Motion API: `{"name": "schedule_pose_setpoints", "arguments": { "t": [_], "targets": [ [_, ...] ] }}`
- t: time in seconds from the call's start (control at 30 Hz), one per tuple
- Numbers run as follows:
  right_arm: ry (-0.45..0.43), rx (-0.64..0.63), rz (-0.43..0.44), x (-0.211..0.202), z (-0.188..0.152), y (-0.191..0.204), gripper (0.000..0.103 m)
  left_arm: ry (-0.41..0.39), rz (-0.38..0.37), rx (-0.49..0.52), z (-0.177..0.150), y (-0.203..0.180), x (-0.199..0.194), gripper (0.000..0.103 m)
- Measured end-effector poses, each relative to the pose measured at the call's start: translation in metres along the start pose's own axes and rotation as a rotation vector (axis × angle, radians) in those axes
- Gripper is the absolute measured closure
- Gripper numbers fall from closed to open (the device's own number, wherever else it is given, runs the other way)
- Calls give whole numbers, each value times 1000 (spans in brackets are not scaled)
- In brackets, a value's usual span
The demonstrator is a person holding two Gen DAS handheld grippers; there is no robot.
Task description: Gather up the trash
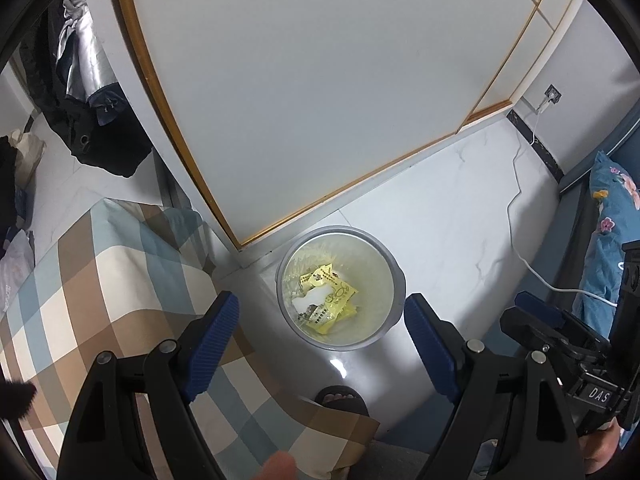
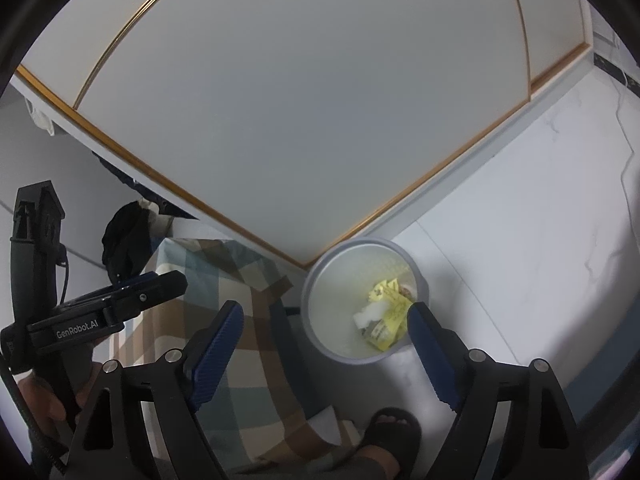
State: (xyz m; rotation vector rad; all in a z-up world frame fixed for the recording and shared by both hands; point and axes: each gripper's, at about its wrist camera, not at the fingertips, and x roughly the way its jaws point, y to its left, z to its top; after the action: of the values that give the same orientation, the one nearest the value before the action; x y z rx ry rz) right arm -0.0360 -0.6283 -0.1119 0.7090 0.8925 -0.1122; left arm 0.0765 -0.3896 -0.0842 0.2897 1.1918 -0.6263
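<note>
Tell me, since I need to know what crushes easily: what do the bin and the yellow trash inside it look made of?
The bin looks like smooth grey plastic with a faint sheen on its rim, apparently lined with a thin translucent bag; metal can't be ruled out. The yellow wrappers seem to be thin printed film or paper, creased and crumpled, so likely soft.

Dim, even indoor light, small glare patch on the floor (image 1: 338, 366), strong fisheye bending, dark vignetted corners.

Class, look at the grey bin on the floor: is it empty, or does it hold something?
Not empty. The grey bin stands upright, and yellow wrappers with a white scrap lie at its bottom; most of the inside is bare.
</note>
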Motion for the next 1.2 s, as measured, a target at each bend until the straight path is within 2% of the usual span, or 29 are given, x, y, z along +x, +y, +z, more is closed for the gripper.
{"name": "schedule_pose_setpoints", "arguments": {
  "t": [0.17, 1.2],
  "targets": [
    [-1, -9, 3, -3, 0, 3, 18, -3, -25, -19, -2, 4, -4, 21],
    [-4, -20, -3, -7, 2, 3, 18, -2, -15, -49, -1, 9, -13, 21]
  ]
}}
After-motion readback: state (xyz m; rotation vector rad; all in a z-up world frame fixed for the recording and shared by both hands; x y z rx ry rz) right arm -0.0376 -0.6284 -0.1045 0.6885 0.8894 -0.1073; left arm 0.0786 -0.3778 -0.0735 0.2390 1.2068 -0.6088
